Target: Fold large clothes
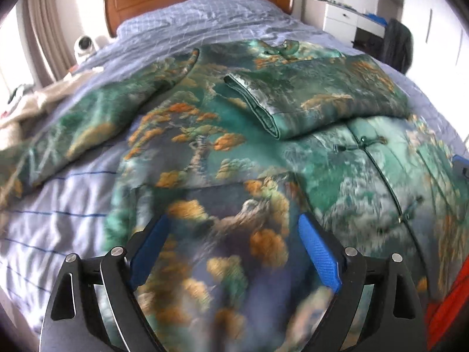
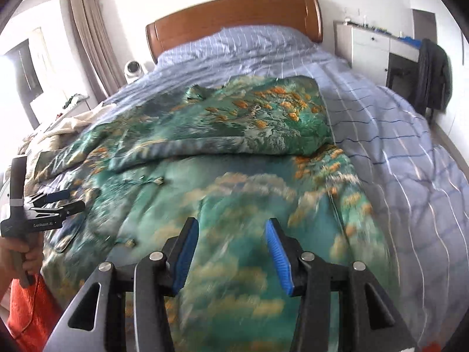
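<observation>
A large green padded jacket (image 1: 211,152) with orange tree print lies flat on the bed, front up. One sleeve (image 1: 310,99) is folded across its chest; the other sleeve (image 1: 96,117) lies spread out to the left. My left gripper (image 1: 234,249) is open and empty, just above the jacket's lower hem. My right gripper (image 2: 231,252) is open and empty above the lower right part of the jacket (image 2: 234,152). The left gripper also shows in the right wrist view (image 2: 55,202), at the jacket's left edge. The near hem is blurred.
The bed (image 2: 395,135) has a pale blue striped cover and a wooden headboard (image 2: 234,17). A cream blanket (image 1: 26,108) lies at the left edge. A white fan (image 2: 133,70) stands beside the bed. A white desk (image 2: 369,44) and a chair with dark clothing (image 2: 433,76) stand at the right.
</observation>
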